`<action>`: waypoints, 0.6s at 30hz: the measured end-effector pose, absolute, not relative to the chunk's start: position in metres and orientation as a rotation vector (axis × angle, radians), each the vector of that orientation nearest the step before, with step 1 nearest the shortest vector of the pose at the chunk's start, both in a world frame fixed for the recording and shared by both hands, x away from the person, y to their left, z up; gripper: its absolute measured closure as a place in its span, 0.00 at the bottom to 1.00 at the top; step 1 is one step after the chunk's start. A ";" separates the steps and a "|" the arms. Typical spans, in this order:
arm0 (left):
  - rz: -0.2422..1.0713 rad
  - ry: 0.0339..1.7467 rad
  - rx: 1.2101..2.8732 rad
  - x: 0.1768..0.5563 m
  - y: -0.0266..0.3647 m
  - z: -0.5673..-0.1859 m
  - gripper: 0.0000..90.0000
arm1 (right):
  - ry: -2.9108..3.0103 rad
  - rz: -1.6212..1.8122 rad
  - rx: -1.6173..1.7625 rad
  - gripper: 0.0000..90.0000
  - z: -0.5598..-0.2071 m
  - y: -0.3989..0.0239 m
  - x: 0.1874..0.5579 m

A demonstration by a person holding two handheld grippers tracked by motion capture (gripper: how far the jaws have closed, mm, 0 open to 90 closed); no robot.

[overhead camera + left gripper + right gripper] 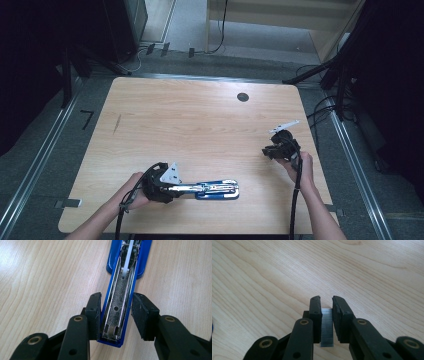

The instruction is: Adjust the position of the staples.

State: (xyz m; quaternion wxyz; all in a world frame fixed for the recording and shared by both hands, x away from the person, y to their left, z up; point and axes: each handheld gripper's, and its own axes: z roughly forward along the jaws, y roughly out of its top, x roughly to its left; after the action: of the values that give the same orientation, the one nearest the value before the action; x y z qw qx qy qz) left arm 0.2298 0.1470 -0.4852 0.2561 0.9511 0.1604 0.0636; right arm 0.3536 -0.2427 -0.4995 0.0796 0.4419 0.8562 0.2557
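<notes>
A blue stapler (218,192) lies open near the table's front edge, its metal staple channel (119,302) bared and facing up, with a white pusher (128,257) farther along it. My left gripper (176,189) comes in from the left and is shut on the channel's near end; both pads (94,312) press its blue sides. My right gripper (266,151) hangs over the right part of the table, apart from the stapler. It is shut on a short grey strip of staples (327,327), which stands between its jaws over bare wood.
The wooden table (200,130) has a dark round hole (243,97) at the back right and a thin dark mark (116,124) at the left. Cables and dark stands sit on the floor around it.
</notes>
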 end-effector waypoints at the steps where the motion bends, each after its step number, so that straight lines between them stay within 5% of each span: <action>1: 0.173 0.435 2.581 0.230 0.147 -0.485 0.68 | 2.566 0.766 1.321 0.88 -0.499 -0.242 0.353; 18: 0.167 0.437 2.578 0.230 0.147 -0.485 0.68 | 2.618 0.792 1.255 0.88 -0.486 -0.231 0.335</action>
State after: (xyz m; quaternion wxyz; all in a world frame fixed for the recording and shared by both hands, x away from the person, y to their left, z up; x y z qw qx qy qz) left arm 0.2303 0.1472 -0.4853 0.2575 0.9507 0.1613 0.0618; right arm 0.3346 -0.2313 -0.4861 0.0661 0.4160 0.8681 0.2626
